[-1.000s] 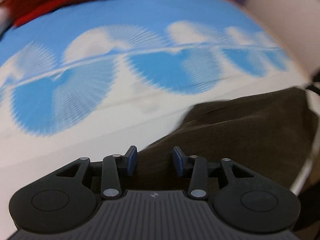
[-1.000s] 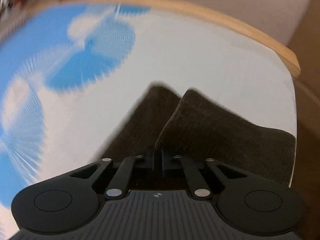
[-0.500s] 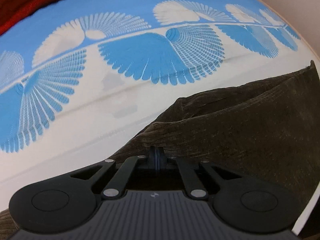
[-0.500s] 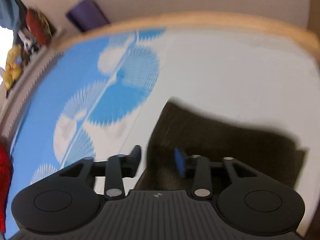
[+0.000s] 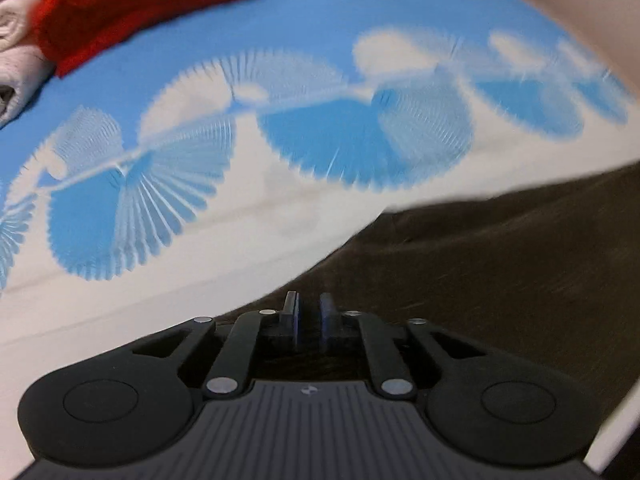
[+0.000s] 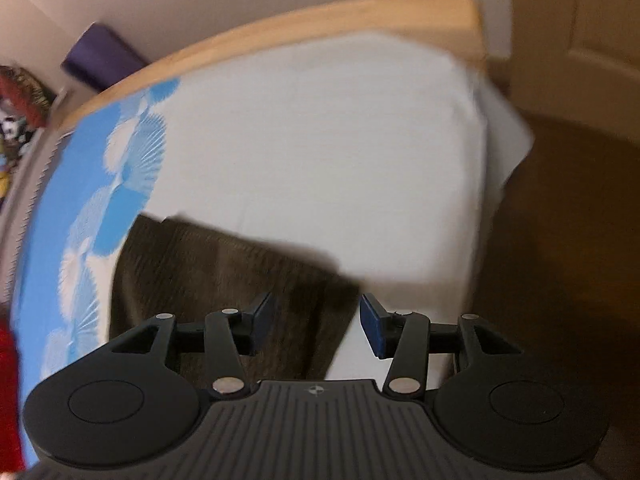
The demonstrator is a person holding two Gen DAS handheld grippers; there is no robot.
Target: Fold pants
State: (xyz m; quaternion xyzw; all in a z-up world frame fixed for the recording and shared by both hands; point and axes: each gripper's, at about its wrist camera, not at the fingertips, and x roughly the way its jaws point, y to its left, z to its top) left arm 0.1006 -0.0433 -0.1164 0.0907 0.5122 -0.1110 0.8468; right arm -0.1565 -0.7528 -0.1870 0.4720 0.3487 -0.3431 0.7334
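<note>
A second ago our right claw point(image 6: 316, 326) was pinched on a raised edge of the brown corduroy pants point(image 6: 224, 272); half a second ago it had let go, and now it stands wide open, its blue pads point(image 6: 370, 326) well apart, hanging above the near right corner of the fabric with nothing between them. Our left claw point(image 5: 309, 316) went the other way: open a second ago, clamped on the cloth half a second ago, and now parted by a narrow gap. The pants point(image 5: 500, 280) lie right under and ahead of it, but with the blur we cannot tell whether cloth is caught between the fingers. From the right wrist view the pants lie as a flat dark rectangle on the bed point(image 6: 320, 140), on the white part of the sheet just beside its blue fan pattern point(image 5: 340, 148), with straight edges and no raised fold. We judge that a fold has just been laid down and both claws are coming off it. What remains, as we read it, is either another fold to shorten the bundle or a smoothing pass. A red garment point(image 5: 140, 4) and white rolled cloth point(image 5: 16, 44) sit well apart at the far left of the bed.
</note>
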